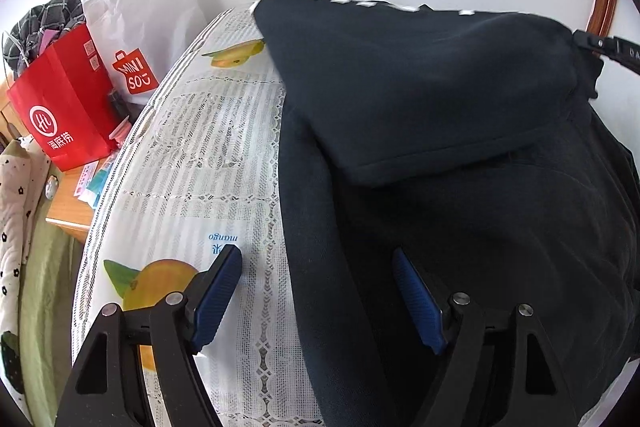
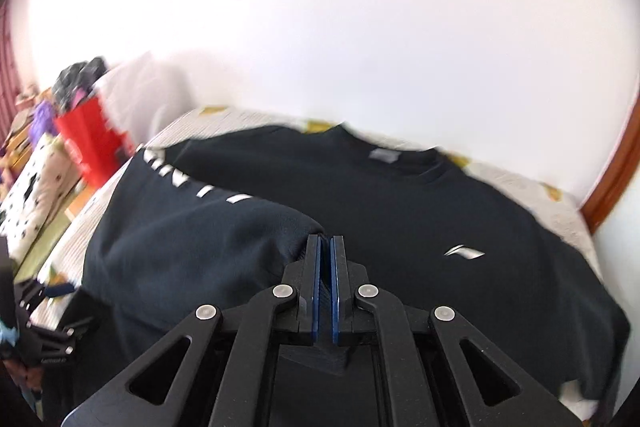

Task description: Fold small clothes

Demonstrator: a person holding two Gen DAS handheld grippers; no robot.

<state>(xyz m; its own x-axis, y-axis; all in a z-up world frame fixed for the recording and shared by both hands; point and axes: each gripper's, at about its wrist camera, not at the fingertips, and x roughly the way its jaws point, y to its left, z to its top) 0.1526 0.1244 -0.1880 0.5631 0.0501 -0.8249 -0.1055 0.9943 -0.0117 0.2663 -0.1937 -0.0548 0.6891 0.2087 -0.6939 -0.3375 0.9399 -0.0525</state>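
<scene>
A black sweatshirt [image 1: 460, 187] lies spread on the patterned tablecloth [image 1: 208, 155]. In the right wrist view the sweatshirt [image 2: 400, 219] shows its neck label and a white chest logo. Its sleeve [image 2: 192, 239], with white lettering, is lifted and drawn across the body. My right gripper [image 2: 325, 243] is shut on the sleeve's cuff end. The sleeve also shows in the left wrist view [image 1: 420, 87], held up at the right. My left gripper [image 1: 316, 259] is open and empty, low over the sweatshirt's left edge, one finger above the cloth, the other above the garment.
A red paper bag [image 1: 64, 107] and a white Miniso bag [image 1: 140, 27] stand on a wooden side table [image 1: 68, 211] left of the table. A spotted quilt [image 1: 16, 195] lies lower left. A white wall is behind, wooden trim [image 2: 616, 163] at right.
</scene>
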